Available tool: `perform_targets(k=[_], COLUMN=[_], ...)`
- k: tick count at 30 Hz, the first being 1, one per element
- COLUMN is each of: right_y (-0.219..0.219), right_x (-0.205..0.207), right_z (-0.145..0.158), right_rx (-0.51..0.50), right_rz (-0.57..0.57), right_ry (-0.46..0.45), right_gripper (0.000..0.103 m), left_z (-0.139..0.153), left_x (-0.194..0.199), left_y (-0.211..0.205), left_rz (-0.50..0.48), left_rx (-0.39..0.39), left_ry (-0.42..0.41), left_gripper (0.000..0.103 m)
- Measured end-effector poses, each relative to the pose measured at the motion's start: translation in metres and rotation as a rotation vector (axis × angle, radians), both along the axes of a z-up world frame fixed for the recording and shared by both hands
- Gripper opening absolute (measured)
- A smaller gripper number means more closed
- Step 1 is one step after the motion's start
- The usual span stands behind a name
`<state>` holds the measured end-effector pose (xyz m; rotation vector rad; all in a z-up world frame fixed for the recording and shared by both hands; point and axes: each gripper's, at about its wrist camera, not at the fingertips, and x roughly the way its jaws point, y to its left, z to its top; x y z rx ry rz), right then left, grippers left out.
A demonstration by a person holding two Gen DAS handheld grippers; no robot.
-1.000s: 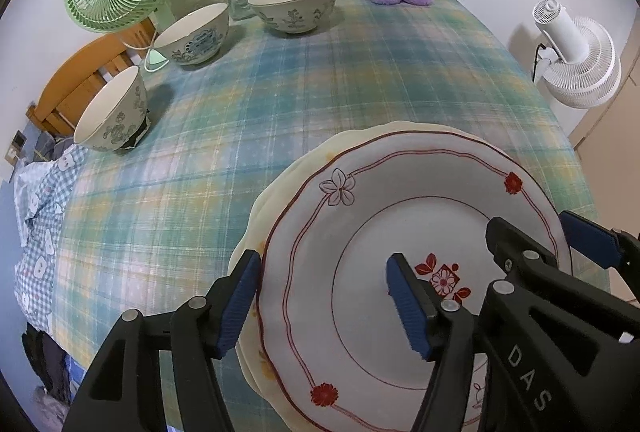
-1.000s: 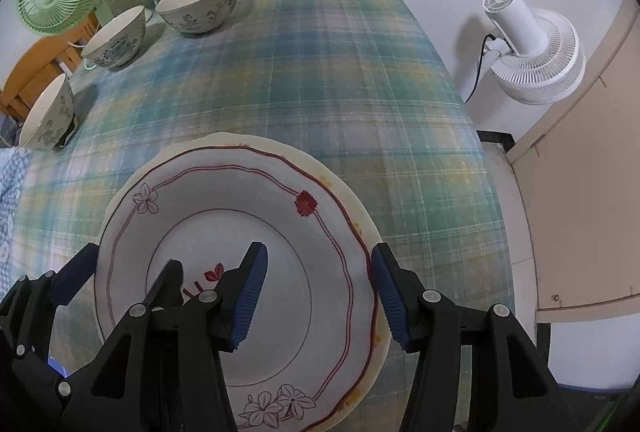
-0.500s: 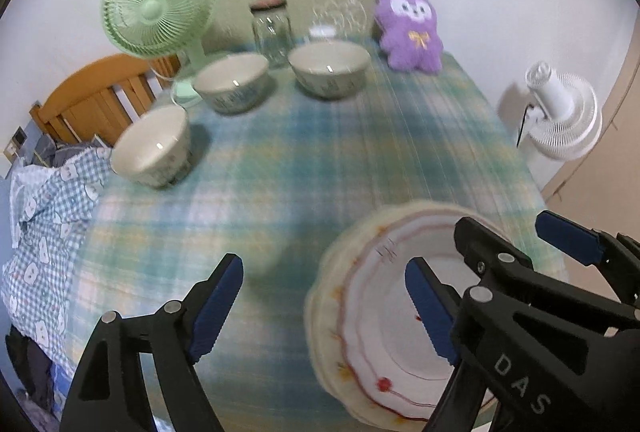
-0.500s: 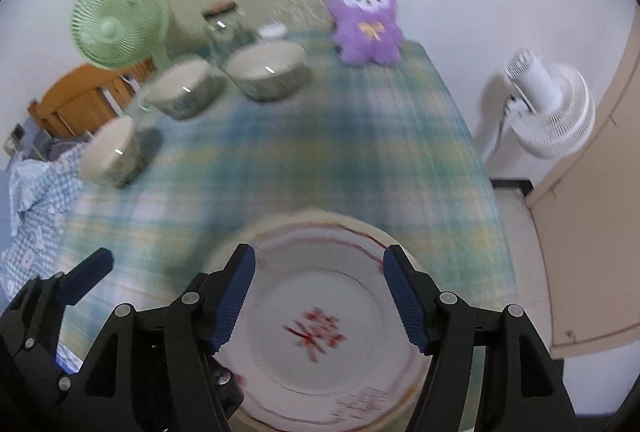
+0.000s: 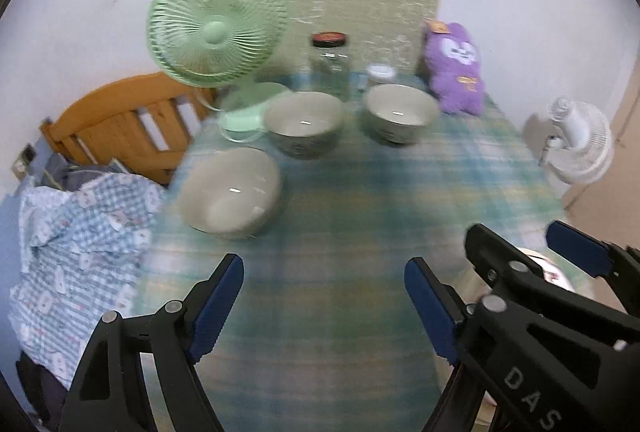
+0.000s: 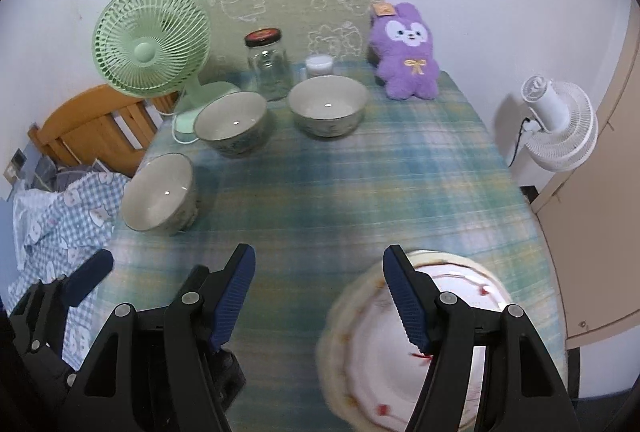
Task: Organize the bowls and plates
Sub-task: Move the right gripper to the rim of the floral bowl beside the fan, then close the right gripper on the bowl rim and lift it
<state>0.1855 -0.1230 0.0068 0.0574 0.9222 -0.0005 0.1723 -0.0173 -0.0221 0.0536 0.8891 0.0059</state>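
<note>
A stack of cream plates [image 6: 372, 360], the top one white with red line and flowers, lies at the near right of the plaid table [image 6: 380, 171]. Three patterned bowls stand apart: one near the left edge [image 6: 158, 199] [image 5: 228, 191], one further back [image 6: 232, 127] [image 5: 304, 123], one at the back middle [image 6: 328, 109] [image 5: 400, 111]. My right gripper [image 6: 318, 292] is open and empty above the table, its right finger over the plates' left part. My left gripper [image 5: 324, 296] is open and empty over bare cloth; the plates [image 5: 556, 276] are mostly hidden behind the right gripper there.
At the back stand a green desk fan [image 6: 152, 39], a glass jar with a dark lid [image 6: 270, 65], a small white pot [image 6: 319, 64] and a purple plush rabbit [image 6: 406, 51]. A wooden headboard [image 6: 92, 127] and checked bedding [image 6: 60, 224] lie left. A white floor fan [image 6: 560, 123] stands right.
Both grippers have lifted and pulled back from the plate stack and swung left. The plates stay on the table at the near right; the bowls now sit nearer the middle of both views.
</note>
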Motion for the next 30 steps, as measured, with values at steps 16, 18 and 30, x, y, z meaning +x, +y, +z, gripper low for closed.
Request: perform_targets(k=[16, 18, 30], right_y=[0.104, 0.113, 0.151], right_x=[0.070, 0.079, 0.131], right_z=[-0.029, -0.035, -0.074], right_rx=[-0.007, -0.007, -0.016], right_rz=[-0.021, -0.022, -0.031], right_ry=[0.027, 0.035, 0.090], right_gripper=[0.070, 0.070, 0.059], left_z=[-0.026, -0.032, -0.074], left_x=[0.066, 0.073, 0.116], left_y=[0.095, 0.104, 0.141], left_rz=[-0.025, -0.024, 0.018], left_rx=[0.009, 0.011, 0.003], left_ry=[0.003, 0.007, 0.064], left_gripper=[0.081, 0.080, 0.059])
